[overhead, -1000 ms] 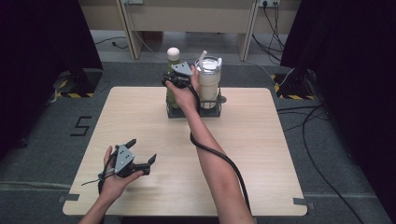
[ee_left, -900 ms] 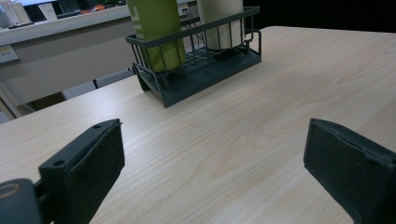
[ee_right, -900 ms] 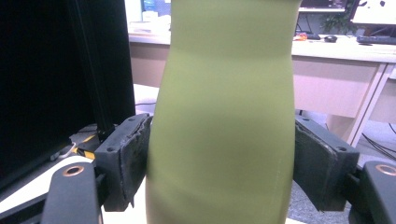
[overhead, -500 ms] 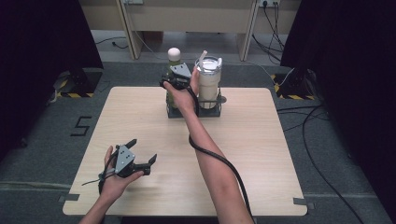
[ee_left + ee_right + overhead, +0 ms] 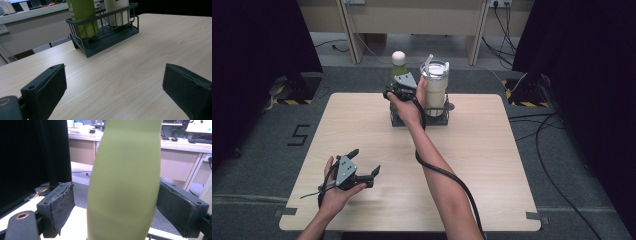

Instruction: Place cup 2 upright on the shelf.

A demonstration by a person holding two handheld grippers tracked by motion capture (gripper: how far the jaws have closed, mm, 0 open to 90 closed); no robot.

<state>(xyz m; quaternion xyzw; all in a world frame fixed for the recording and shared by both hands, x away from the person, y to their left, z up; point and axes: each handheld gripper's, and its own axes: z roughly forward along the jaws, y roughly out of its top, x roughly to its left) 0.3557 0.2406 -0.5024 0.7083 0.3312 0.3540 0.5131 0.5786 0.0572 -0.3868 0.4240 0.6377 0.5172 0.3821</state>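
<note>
Two hand-held grippers worked over a pale wooden table [image 5: 492, 165]. Near its far edge sat a dark wire basket [image 5: 107, 37] holding a green bottle [image 5: 398, 75] with a round white cap on the left and a cream tumbler [image 5: 435, 87] with a clear lid and straw on the right, both upright and side by side. The right gripper [image 5: 401, 91] reached forward to the green bottle, its jaws set wide on either side of the bottle's body; in the right gripper view the right pad sat against or just beside the bottle while a gap showed at the left pad, so nothing was clamped. The left gripper [image 5: 362, 175] rested in the left hand [image 5: 334, 192] near the table's front left, well apart from the basket, its jaws spread wide and holding nothing
</note>
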